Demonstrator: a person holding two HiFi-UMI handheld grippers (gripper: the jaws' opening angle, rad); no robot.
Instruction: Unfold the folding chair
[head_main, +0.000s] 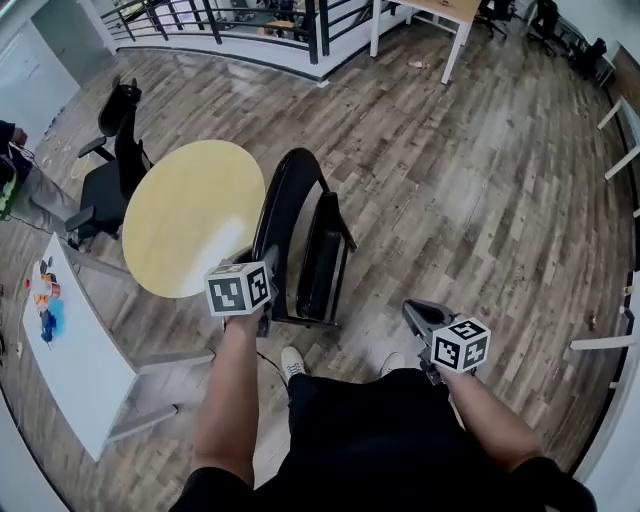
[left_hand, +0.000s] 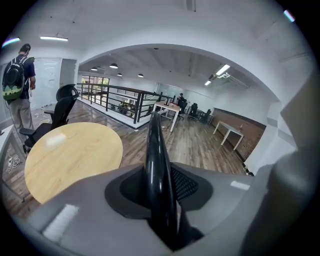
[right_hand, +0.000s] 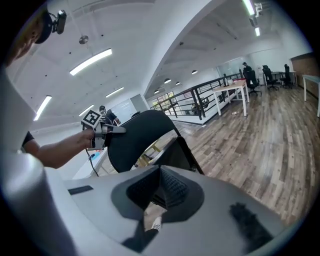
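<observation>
One folding chair (head_main: 312, 250), back rim clamped in the left gripper (head_main: 265, 272), stands beside one round table (head_main: 185, 215) edge; the right gripper (head_main: 415, 312) is closed, empty, over open floor (head_main: 470, 190).

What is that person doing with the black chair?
A person holds a gripper in each hand. The left gripper is clamped on the top edge of the folding chair, which stands on the wood floor beside a round yellow table. The right gripper is shut and empty, off to the chair's side. The chair's seat looks tipped up, so it isn't fully unfolded yet.
</observation>
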